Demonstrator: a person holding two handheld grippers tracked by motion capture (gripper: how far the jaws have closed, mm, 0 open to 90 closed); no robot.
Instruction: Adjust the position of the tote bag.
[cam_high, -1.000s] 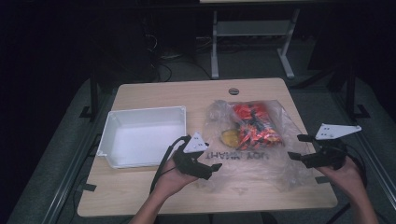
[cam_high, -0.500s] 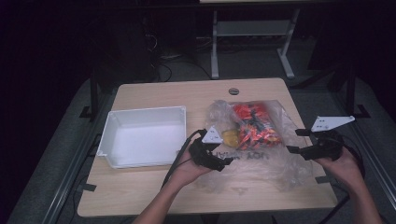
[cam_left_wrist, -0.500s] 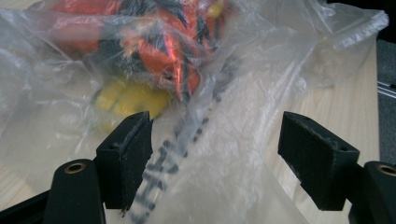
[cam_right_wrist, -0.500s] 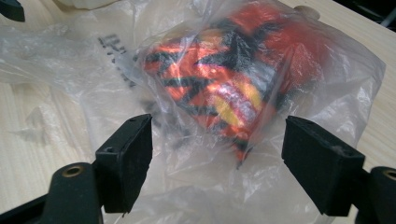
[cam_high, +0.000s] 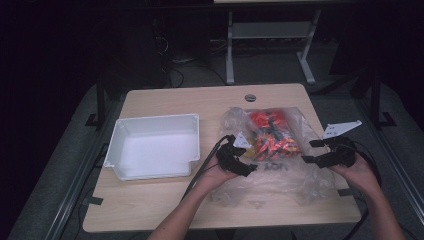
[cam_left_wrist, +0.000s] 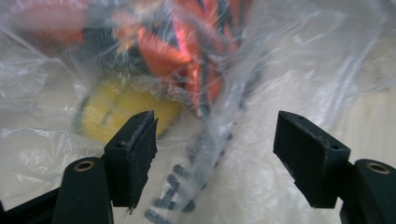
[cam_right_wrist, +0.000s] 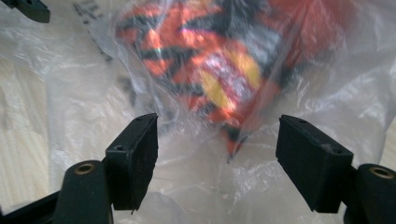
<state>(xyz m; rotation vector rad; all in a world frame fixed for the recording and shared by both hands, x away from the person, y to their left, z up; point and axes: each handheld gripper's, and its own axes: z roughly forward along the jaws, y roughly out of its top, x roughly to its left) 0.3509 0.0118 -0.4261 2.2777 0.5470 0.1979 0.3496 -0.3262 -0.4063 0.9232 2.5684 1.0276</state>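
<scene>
Right now the clear plastic bag (cam_high: 272, 165) lies flat on the right half of the bench (cam_high: 150, 200), its load of orange, red and black packets (cam_high: 270, 135) bunched toward twelve o'clock, with a yellow piece (cam_left_wrist: 109, 112) among them. At nine o'clock of the bag sits an empty white tray (cam_high: 155, 150), just beside it. The left gripper (cam_high: 246, 167) hovers over the bag's nine o'clock edge and the right gripper (cam_high: 311, 151) over its three o'clock edge. Both sets of fingers (cam_left_wrist: 135, 156) have just been closing but stand released, film between them, not yet pinched. This looks like the approach to a two-sided grasp; next, each needs to settle onto loose film and clamp before any lifting or opening.
</scene>
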